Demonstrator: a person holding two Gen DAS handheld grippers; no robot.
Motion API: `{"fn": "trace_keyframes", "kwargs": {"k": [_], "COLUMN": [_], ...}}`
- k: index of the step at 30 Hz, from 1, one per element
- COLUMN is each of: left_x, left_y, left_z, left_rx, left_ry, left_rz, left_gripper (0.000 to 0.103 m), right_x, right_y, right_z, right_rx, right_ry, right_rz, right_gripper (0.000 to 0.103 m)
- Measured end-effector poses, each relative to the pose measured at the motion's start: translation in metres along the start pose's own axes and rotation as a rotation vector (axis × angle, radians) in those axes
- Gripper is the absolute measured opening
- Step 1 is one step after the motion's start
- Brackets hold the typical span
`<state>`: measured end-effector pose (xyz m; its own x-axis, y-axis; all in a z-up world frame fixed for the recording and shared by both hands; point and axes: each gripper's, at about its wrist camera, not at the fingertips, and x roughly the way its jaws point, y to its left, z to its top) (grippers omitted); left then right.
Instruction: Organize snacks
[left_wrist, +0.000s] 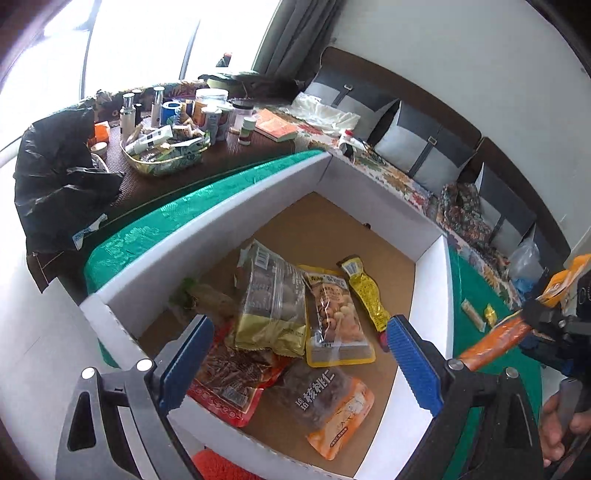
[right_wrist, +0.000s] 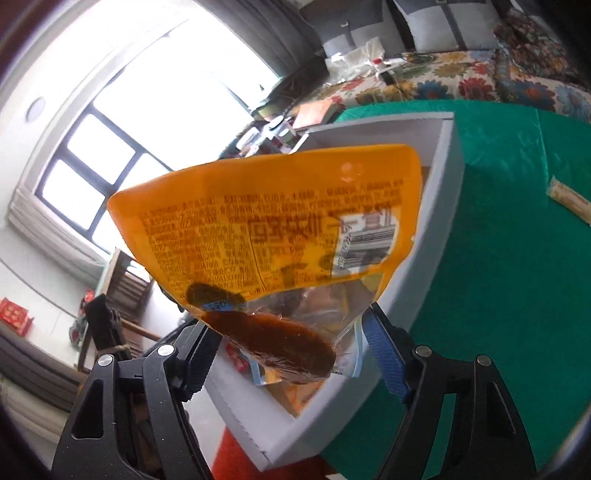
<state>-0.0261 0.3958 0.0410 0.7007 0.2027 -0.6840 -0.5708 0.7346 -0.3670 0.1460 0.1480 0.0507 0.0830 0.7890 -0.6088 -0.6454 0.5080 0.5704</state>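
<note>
A white cardboard box (left_wrist: 221, 221) with a brown floor stands on a green cloth. Several snack packs lie in it: a gold pack (left_wrist: 273, 306), a nut pack (left_wrist: 334, 321), a yellow stick pack (left_wrist: 365, 295), a red pack (left_wrist: 229, 380) and an orange walnut pack (left_wrist: 332, 410). My left gripper (left_wrist: 299, 365) is open and empty above the box's near side. My right gripper (right_wrist: 291, 339) is shut on an orange snack pack (right_wrist: 273, 218), held up over the box wall (right_wrist: 439, 236). That pack also shows in the left wrist view (left_wrist: 498, 338), to the right of the box.
Two small wrapped snacks (left_wrist: 472, 314) lie on the green cloth (left_wrist: 480, 291) right of the box; one shows in the right wrist view (right_wrist: 570, 199). A table with bottles, jars and a basket (left_wrist: 166, 155) stands behind. A black bag (left_wrist: 62, 177) and a sofa with cushions (left_wrist: 424, 147) are beyond.
</note>
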Motion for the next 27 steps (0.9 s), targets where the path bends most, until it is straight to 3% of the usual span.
{"fn": "trace_keyframes", "kwargs": {"k": [1, 4, 6, 12, 13, 14, 15, 16, 17, 18, 19, 21, 22, 23, 27], "left_x": [-0.009, -0.028, -0.035, -0.034, -0.032, -0.031, -0.031, -0.031, -0.03, -0.031, -0.031, -0.032, -0.03, -0.028, -0.024], "left_y": [0.003, 0.012, 0.016, 0.016, 0.014, 0.013, 0.012, 0.011, 0.01, 0.009, 0.007, 0.004, 0.002, -0.001, -0.024], "left_z": [0.005, 0.014, 0.012, 0.002, 0.0, -0.001, -0.003, -0.005, -0.006, -0.006, -0.007, -0.009, -0.009, -0.01, -0.016], "left_rx": [-0.006, -0.014, -0.013, -0.001, -0.001, 0.0, 0.001, 0.005, 0.011, 0.014, 0.018, 0.031, 0.041, 0.049, 0.104], "left_ry": [-0.02, -0.056, -0.071, -0.064, -0.057, -0.054, -0.054, -0.052, -0.051, -0.051, -0.052, -0.054, -0.05, -0.045, -0.031], "left_rz": [0.004, 0.015, 0.026, 0.034, 0.026, 0.02, 0.02, 0.023, 0.024, 0.026, 0.031, 0.033, 0.039, 0.042, 0.03], "left_gripper": [0.094, 0.096, 0.097, 0.097, 0.097, 0.097, 0.097, 0.097, 0.097, 0.097, 0.097, 0.097, 0.097, 0.097, 0.097], "right_x": [0.008, 0.048, 0.052, 0.037, 0.038, 0.044, 0.043, 0.042, 0.04, 0.042, 0.045, 0.039, 0.034, 0.029, 0.003], "right_y": [0.012, 0.044, 0.055, 0.072, 0.084, 0.087, 0.086, 0.084, 0.086, 0.088, 0.083, 0.074, 0.076, 0.079, 0.083], "right_z": [0.002, 0.011, 0.017, 0.039, 0.038, 0.042, 0.045, 0.048, 0.049, 0.054, 0.056, 0.058, 0.058, 0.06, 0.06], "right_rx": [-0.029, -0.139, -0.175, -0.194, -0.288, -0.295, -0.216, -0.158, -0.174, -0.192, -0.143, -0.009, -0.007, -0.028, -0.218], "right_ry": [0.016, 0.204, 0.181, 0.055, 0.027, 0.052, 0.076, 0.079, 0.039, 0.03, 0.045, 0.035, 0.008, -0.018, -0.127], "right_rz": [-0.01, -0.171, -0.191, -0.076, -0.126, -0.211, -0.152, -0.025, -0.012, -0.096, -0.089, 0.09, 0.111, 0.092, -0.163], "right_gripper": [0.084, 0.086, 0.086, 0.087, 0.088, 0.089, 0.093, 0.094, 0.093, 0.095, 0.095, 0.095, 0.095, 0.095, 0.095]}}
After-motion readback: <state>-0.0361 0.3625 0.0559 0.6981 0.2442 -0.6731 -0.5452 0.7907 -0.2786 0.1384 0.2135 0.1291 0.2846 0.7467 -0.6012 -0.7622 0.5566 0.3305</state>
